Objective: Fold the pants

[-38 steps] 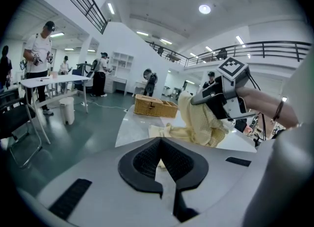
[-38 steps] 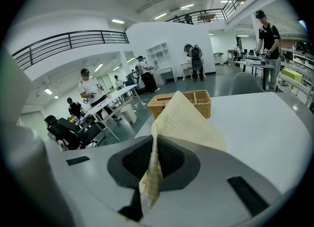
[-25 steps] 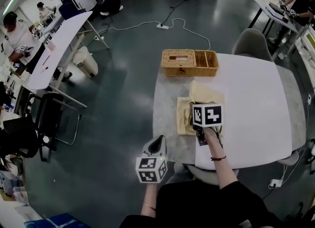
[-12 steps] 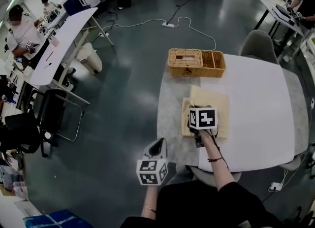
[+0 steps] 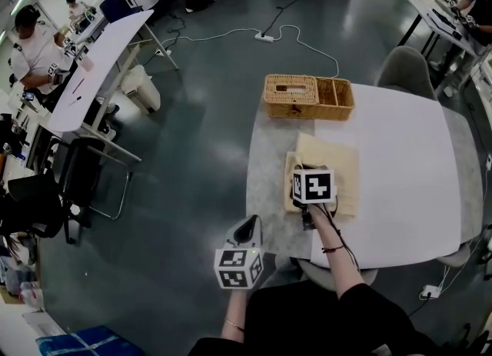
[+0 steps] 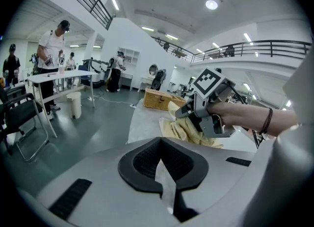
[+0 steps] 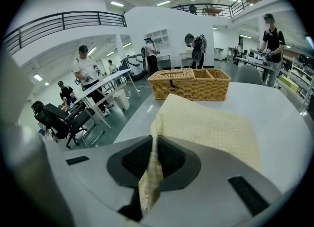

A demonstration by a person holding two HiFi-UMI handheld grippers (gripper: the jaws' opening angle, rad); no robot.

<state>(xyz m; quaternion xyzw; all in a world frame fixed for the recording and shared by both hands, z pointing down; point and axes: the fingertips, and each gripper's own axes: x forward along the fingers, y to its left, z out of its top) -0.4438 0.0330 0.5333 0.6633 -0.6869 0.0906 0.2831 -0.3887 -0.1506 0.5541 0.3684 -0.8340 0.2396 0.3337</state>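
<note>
Left gripper (image 5: pixel 245 230): well short of the wicker basket (image 5: pixel 307 97), off the table's (image 5: pixel 400 139) near-left edge, jaws together on nothing. Right gripper (image 7: pixel 154 140): also on the near side of the basket, clamped tight on a bunched edge of the cream pants (image 5: pixel 338 164), which lie part-folded just in front of the basket. Likely mid-fold, with that edge lifted. Next, probably: lay the pinched edge flat on the layer below, square the edges, then let go, perhaps with the left brought in to pin the cloth.
</note>
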